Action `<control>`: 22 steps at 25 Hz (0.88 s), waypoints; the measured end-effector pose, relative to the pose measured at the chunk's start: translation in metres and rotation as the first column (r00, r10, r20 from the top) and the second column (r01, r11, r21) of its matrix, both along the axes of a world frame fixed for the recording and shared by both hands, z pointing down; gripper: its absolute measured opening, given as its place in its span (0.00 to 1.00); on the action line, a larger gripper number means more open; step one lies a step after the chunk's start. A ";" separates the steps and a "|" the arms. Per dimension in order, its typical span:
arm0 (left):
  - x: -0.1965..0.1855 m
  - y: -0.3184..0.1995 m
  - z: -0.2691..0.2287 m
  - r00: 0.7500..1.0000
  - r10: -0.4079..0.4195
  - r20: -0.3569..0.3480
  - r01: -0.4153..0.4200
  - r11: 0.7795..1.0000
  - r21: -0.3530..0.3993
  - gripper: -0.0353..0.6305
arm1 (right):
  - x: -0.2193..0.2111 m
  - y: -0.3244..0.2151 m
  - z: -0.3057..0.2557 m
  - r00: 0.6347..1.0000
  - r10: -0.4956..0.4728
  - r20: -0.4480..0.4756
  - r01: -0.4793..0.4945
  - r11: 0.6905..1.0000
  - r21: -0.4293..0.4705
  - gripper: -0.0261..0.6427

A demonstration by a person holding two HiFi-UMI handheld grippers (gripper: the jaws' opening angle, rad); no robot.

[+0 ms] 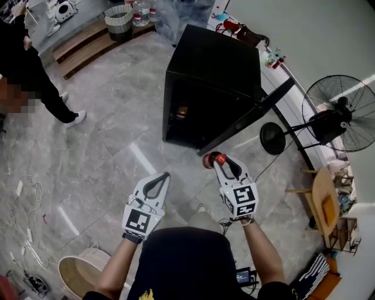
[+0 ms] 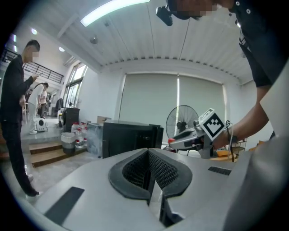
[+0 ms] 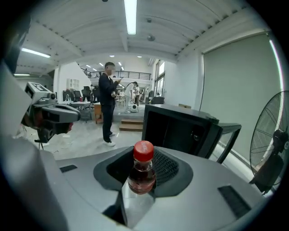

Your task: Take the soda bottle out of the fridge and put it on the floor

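The right gripper [image 1: 218, 161] is clamped around the neck of the soda bottle [image 3: 142, 171], held in the air before the open black fridge [image 1: 211, 76]. The bottle seems upright, red cap topmost. The left gripper [image 2: 151, 169] is closed and empty.

Bystander, fan and clutter around a bright room.

A person in black clothes and white shoes [image 1: 26, 67] stands at the upper left, near low brown wooden steps [image 1: 82, 50]. On the platform above the steps sit a white woven waste basket [image 1: 119, 19] and, just beside it, clear plastic water bottles [image 1: 140, 13]. A black pedestal fan with a round wire cage [image 1: 343, 114] stands at the right. Below it is a pale, rounded wooden piece [image 1: 325, 199], perhaps a chair seat. Thin white cables [image 1: 29, 193] trail at the left, and a round beige tub or stool [image 1: 79, 275] sits at the bottom left. A long strip light [image 3: 131, 16] glows on the ceiling, and pale roller blinds [image 2: 176, 103] cover the windows.
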State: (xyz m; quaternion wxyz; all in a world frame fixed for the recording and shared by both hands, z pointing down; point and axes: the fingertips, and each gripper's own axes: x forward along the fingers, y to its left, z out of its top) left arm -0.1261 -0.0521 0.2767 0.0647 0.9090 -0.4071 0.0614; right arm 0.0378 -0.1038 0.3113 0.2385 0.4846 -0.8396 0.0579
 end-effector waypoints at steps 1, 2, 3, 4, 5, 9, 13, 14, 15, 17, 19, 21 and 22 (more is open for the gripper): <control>0.010 0.004 0.002 1.000 -0.007 0.012 0.007 1.000 -0.007 0.08 | 0.012 0.007 0.002 1.000 -0.008 0.000 0.008 1.000 -0.002 0.22; 0.023 0.010 0.004 0.999 -0.011 0.031 0.012 1.000 -0.015 0.08 | 0.024 0.015 0.004 1.000 -0.018 0.000 0.018 1.000 -0.003 0.22; 0.036 0.016 0.007 0.999 -0.016 0.050 0.017 1.000 -0.021 0.08 | 0.038 0.022 0.006 1.000 -0.030 -0.001 0.030 1.000 -0.003 0.22; 0.052 0.021 0.008 0.998 -0.025 0.064 0.026 0.999 -0.022 0.08 | 0.051 0.029 0.007 0.999 -0.046 -0.003 0.046 0.999 -0.001 0.22; 0.070 0.028 0.008 0.997 -0.037 0.075 0.038 0.999 -0.019 0.08 | 0.066 0.037 0.009 0.998 -0.064 -0.006 0.064 0.998 0.003 0.22; 0.144 0.057 0.002 0.992 -0.087 0.095 0.086 0.996 0.017 0.08 | 0.123 0.069 0.020 0.991 -0.132 -0.032 0.133 0.991 0.015 0.22; 0.186 0.087 0.000 0.986 -0.151 0.067 0.153 0.988 -0.015 0.08 | 0.165 0.099 0.044 0.983 -0.180 -0.046 0.178 0.983 -0.035 0.22; 0.192 0.094 0.003 0.984 -0.163 0.067 0.166 0.986 -0.028 0.08 | 0.173 0.107 0.051 0.981 -0.190 -0.048 0.188 0.981 -0.053 0.22; 0.195 0.100 0.007 0.982 -0.175 0.071 0.179 0.983 -0.042 0.08 | 0.180 0.113 0.059 0.978 -0.201 -0.052 0.198 0.978 -0.071 0.22; 0.197 0.108 0.019 0.978 -0.193 0.079 0.198 0.978 -0.068 0.08 | 0.189 0.122 0.078 0.974 -0.220 -0.059 0.213 0.971 -0.107 0.22; 0.195 0.110 0.037 0.977 -0.193 0.086 0.200 0.976 -0.081 0.08 | 0.190 0.128 0.102 0.970 -0.232 -0.065 0.221 0.964 -0.147 0.22; 0.191 0.110 0.058 0.978 -0.191 0.087 0.198 0.976 -0.085 0.08 | 0.185 0.133 0.130 0.966 -0.247 -0.078 0.229 0.955 -0.191 0.22; 0.189 0.110 0.069 0.978 -0.192 0.085 0.199 0.976 -0.084 0.08 | 0.181 0.135 0.146 0.963 -0.256 -0.086 0.234 0.949 -0.211 0.22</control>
